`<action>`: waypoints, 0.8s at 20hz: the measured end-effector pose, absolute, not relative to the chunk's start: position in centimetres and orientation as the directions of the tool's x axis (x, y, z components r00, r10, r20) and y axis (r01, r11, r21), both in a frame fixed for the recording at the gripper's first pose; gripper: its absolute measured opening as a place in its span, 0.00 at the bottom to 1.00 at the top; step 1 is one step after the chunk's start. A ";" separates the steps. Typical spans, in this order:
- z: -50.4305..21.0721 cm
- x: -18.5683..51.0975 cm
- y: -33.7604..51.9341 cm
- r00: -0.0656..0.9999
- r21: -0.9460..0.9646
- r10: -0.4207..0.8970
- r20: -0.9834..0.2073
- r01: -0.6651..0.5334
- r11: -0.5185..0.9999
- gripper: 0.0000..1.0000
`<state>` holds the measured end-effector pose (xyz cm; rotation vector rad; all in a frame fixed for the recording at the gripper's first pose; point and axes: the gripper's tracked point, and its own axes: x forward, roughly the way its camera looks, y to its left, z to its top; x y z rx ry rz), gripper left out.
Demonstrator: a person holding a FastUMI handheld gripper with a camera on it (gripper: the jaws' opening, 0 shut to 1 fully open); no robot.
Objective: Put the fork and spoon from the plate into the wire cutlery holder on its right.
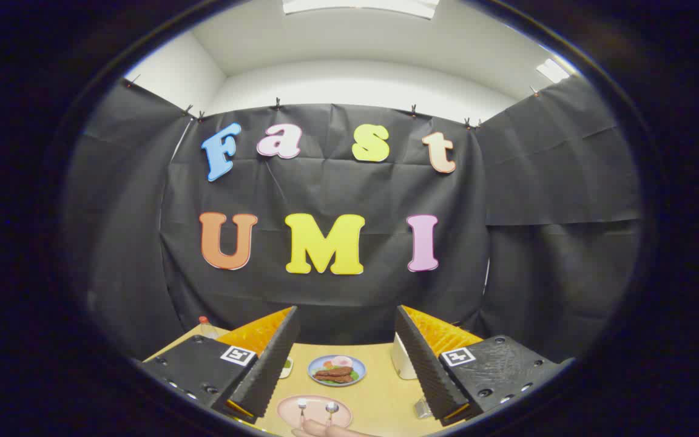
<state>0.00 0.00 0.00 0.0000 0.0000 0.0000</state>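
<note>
Gripper (pixel 346 358) spread apart above pink plate (pixel 314 411) bearing fork (pixel 302 408), spoon (pixel 331 409); food plate (pixel 337 370) beyond.

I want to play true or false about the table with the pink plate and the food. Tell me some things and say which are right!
1. The tool is open, holding nothing. True.
2. The fork and spoon lie on the pink plate. True.
3. The spoon is squeezed between the tool's fingers. False: it lies on the plate, untouched, with the fingers wide apart.
4. The blue plate has food on it. True.
5. The blue plate is nearer the tool than the pink plate. False: it sits beyond the pink plate, toward the booth wall.
</note>
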 end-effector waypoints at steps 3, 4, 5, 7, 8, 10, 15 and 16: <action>-0.4 -0.5 0.3 1.000 -0.007 0.000 -0.023 -0.001 1.000 0.95; -0.4 -0.6 -0.1 1.000 -0.005 -0.004 -0.030 0.004 1.000 0.95; -0.5 -0.7 -0.2 0.999 0.000 0.000 -0.037 0.000 1.000 0.95; -0.6 -0.7 -0.6 0.999 0.013 0.006 -0.046 -0.005 1.000 0.95; -0.6 -0.6 -1.0 0.999 0.020 0.002 -0.051 -0.001 1.000 0.95; -1.0 -0.6 -1.5 0.998 0.026 0.008 -0.063 -0.007 1.000 0.95; -1.8 -0.2 -2.7 0.996 -0.001 0.013 -0.085 -0.013 1.000 0.95; -2.0 -0.2 -2.7 0.996 -0.005 0.019 -0.090 -0.020 1.000 0.95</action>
